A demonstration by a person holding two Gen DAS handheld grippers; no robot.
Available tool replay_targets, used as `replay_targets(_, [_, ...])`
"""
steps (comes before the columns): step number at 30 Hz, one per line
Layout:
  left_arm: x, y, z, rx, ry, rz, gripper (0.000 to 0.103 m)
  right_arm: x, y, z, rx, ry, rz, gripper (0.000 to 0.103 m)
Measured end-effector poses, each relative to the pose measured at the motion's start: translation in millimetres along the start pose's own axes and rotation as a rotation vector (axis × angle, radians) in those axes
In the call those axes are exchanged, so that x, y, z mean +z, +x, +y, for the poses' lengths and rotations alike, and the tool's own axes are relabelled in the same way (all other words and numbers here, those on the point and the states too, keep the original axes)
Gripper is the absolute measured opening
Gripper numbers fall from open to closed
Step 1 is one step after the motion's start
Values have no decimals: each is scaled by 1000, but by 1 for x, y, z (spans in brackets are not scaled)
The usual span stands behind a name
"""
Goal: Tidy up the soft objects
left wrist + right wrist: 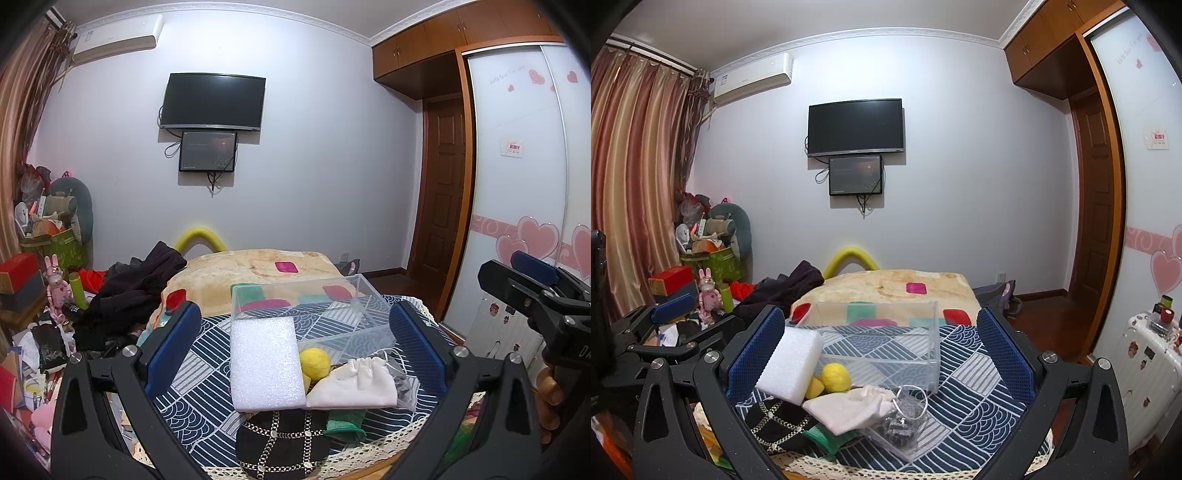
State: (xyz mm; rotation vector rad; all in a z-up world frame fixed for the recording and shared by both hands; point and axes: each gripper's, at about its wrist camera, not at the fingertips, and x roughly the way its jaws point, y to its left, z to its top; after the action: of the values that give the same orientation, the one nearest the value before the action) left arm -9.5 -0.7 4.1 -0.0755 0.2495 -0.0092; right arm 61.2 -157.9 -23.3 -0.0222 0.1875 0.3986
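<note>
Both claws hover spread wide with nothing between the fingers: your left gripper (295,343) frames the pile, your right gripper (881,354) does the same from a little further right. White foam block (266,363) lies straight ahead of the left claw, flat on the patterned cloth (207,365), long axis running away from you, far end touching the clear box (310,310). Yellow ball (314,363) sits just beside its right edge, white drawstring pouch (352,386) right of that. From the right wrist view the block sits left of centre, near the left finger, so the left hand looks better lined up; judgement only. Box lies beyond the pile.
</note>
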Motion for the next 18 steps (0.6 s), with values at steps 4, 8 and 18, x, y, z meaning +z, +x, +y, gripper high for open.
replay_targets(4, [0, 1, -1, -2, 0, 1, 103, -1, 0, 1, 2, 1, -1, 103])
replay_targets(8, [0, 2, -1, -7, -1, 1, 103, -2, 1, 1, 4, 1, 1, 103])
replay_targets(18, [-16, 29, 19, -21, -32, 81, 103, -13, 21, -3, 14, 8, 60, 103])
